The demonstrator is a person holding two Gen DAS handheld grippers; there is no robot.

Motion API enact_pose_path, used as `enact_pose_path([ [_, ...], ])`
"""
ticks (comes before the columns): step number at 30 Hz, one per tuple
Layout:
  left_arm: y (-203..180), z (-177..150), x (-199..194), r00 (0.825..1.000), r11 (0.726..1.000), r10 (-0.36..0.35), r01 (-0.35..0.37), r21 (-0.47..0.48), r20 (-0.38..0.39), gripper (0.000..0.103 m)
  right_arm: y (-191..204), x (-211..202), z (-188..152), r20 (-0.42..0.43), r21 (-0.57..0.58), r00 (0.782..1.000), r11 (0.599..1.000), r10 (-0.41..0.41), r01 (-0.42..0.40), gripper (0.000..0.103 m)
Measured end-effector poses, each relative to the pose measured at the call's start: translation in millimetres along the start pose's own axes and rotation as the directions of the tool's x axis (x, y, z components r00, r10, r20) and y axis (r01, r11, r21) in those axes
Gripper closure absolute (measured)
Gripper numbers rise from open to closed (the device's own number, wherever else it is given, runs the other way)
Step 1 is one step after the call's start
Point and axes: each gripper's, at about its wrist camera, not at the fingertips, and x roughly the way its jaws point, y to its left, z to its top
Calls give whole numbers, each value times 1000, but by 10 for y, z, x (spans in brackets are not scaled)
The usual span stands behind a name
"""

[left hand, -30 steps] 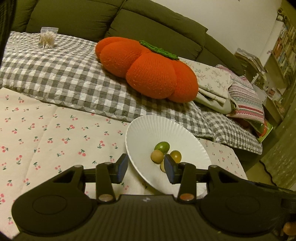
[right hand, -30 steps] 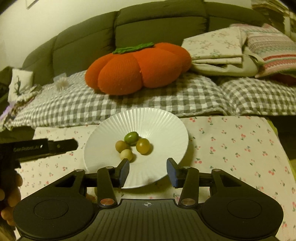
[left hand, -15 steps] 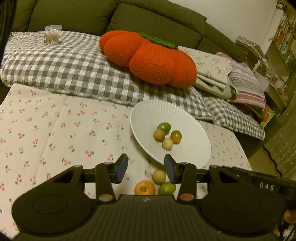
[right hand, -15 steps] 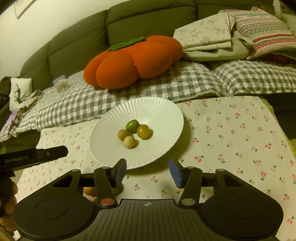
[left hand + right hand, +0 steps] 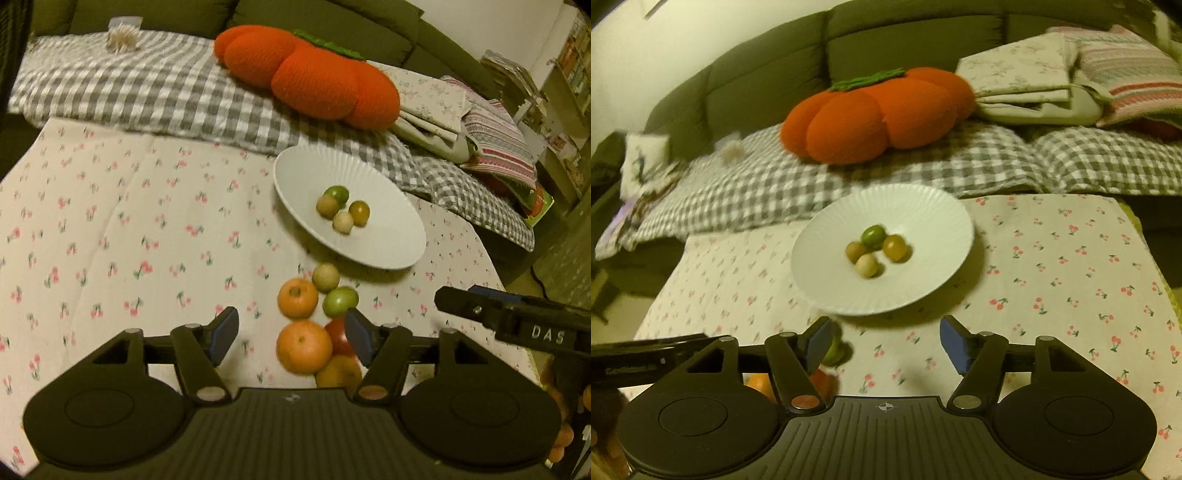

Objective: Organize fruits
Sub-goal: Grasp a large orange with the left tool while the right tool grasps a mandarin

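A white ribbed plate point(image 5: 391, 240) point(image 5: 923, 221) on the cherry-print tablecloth point(image 5: 129, 221) holds several small fruits point(image 5: 341, 208) point(image 5: 877, 245). In front of it lie loose fruits: two oranges point(image 5: 303, 345), a pale round fruit point(image 5: 325, 277), a green one point(image 5: 340, 301), a red one point(image 5: 338, 338) and a yellow-orange one point(image 5: 338, 373). My left gripper point(image 5: 290, 334) is open and empty, just above the near orange. My right gripper point(image 5: 884, 345) is open and empty, in front of the plate; it also shows in the left wrist view point(image 5: 509, 319).
A sofa behind the table carries a grey checked blanket point(image 5: 147, 88), an orange pumpkin cushion point(image 5: 314, 74) point(image 5: 875, 114) and folded linens point(image 5: 461, 110) point(image 5: 1034, 85). The table's right edge point(image 5: 495, 266) drops to the floor.
Both grippers have drawn back and up from the plate. The loose fruits in front of the plate have come into the left wrist view. Both jaws stay open.
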Motion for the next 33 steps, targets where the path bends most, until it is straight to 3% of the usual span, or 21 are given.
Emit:
enact_pose_path([
  [11, -8, -89, 87, 999, 1000, 5, -5, 2, -32, 33, 380, 13, -226, -89, -207, 996, 978, 13, -31, 36],
  [22, 15, -109, 202, 998, 1000, -8, 7, -24, -56, 31, 507, -4, -381, -125, -253, 991, 965, 45, -76, 36],
  [28, 7, -125, 228, 999, 999, -23, 21, -38, -39, 33, 570, 51, -457, -154, -281, 987, 955, 54, -97, 36],
  [33, -23, -159, 281, 999, 999, -29, 28, -31, -43, 43, 626, 101, -511, -175, -299, 982, 947, 70, -121, 36],
])
